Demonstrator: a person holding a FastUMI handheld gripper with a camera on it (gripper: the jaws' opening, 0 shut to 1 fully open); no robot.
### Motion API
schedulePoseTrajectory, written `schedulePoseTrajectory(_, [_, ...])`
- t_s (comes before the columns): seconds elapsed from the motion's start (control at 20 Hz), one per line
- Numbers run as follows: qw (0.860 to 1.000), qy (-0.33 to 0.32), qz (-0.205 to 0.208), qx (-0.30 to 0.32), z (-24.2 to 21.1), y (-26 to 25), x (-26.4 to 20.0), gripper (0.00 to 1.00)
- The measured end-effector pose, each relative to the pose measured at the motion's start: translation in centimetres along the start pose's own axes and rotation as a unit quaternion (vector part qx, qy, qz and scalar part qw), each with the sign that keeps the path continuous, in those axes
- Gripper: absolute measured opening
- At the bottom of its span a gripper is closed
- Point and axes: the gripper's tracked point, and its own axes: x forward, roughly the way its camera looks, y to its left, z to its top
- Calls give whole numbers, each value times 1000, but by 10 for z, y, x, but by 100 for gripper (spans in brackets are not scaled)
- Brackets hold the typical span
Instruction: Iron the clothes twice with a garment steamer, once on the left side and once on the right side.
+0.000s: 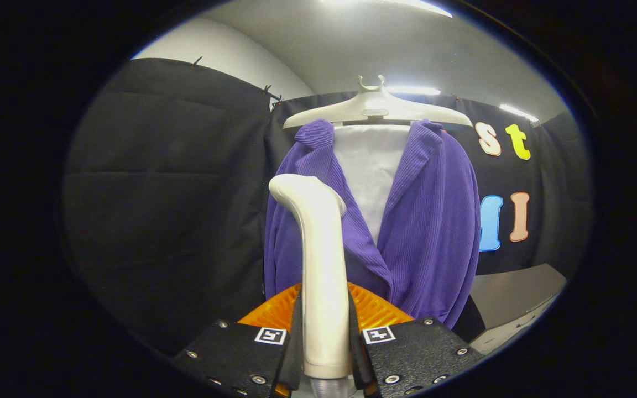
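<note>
A cream-white garment steamer [321,265] stands upright between my fingers, its handle clamped on both sides. My gripper [325,331] is shut on that handle. The steamer's bent head sits just ahead of the left front panel of a purple ribbed jacket [429,221], near chest height. The jacket hangs over a white shirt [371,166] on a pale hanger [376,108] beyond the fingers. Whether the steamer head touches the cloth I cannot tell.
A grey tabletop [512,296] lies low on the right, beside the jacket's hem. Black cloth walls close the booth on the left and behind the hanger. Ceiling lights glow above.
</note>
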Motion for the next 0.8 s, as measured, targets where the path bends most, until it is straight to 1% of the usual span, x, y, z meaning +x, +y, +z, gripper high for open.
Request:
schedulePoseTrajectory(0.25, [1000, 21, 4, 7, -28, -2, -4, 36])
schedulePoseTrajectory(0.6, [999, 34, 2, 1, -60, -8, -11, 36])
schedulePoseTrajectory(0.7, [999, 51, 5, 3, -76, -10, -15, 36])
schedulePoseTrajectory(0.8, [996, 89, 14, 17, -99, -10, -20, 36])
